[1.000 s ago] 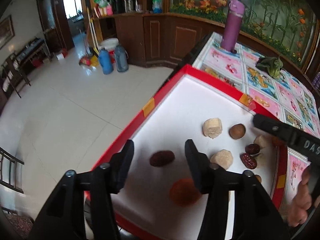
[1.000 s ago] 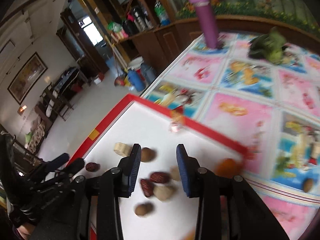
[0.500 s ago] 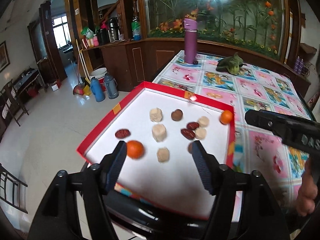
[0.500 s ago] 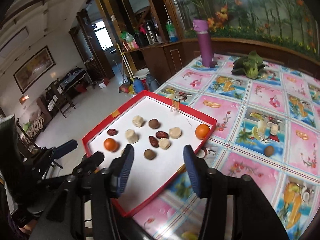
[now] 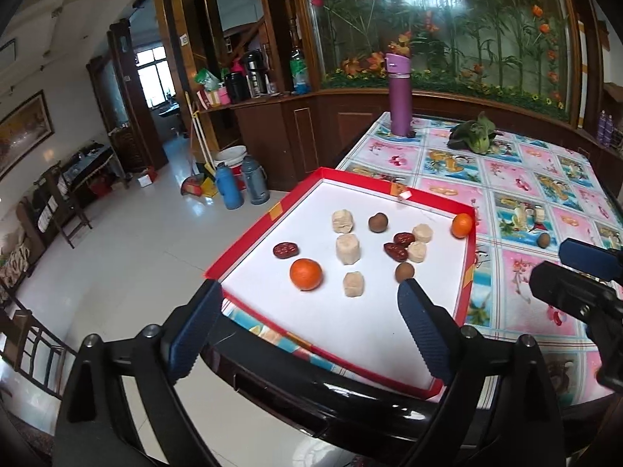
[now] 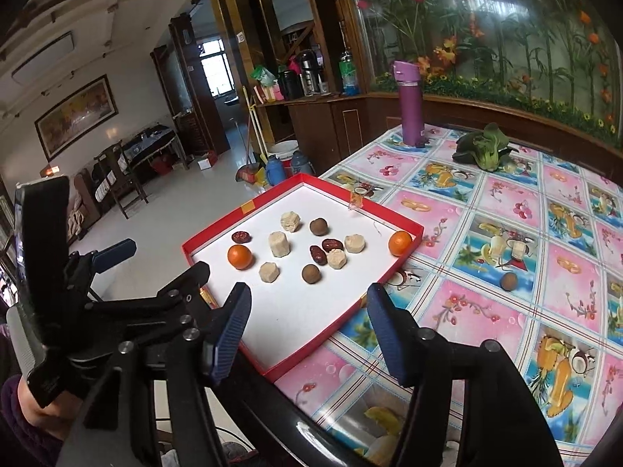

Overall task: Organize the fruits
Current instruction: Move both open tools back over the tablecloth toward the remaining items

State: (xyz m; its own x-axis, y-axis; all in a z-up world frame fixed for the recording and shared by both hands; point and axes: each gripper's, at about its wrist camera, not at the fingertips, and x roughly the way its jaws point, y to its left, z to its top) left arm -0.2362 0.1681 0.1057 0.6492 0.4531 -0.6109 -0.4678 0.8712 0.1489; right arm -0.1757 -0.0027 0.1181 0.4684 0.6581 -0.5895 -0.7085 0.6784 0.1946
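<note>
You had both the left gripper [image 5: 307, 325] and right gripper [image 6: 305, 332] empty, jaws opening, short of the tray [image 5: 469, 272]. Fruits [image 5: 347, 248] lay unsorted inside it; one longan [image 6: 508, 281] remained on the table [image 6: 506, 194].

Glossy white tile floor [image 5: 128, 257] left of the jaws. Dark wood cabinets [image 5: 272, 132] and floral glass wall [image 5: 447, 27] beyond them. Bright window [image 5: 153, 74] through far doorway; framed painting [image 6: 76, 114] at left.
</note>
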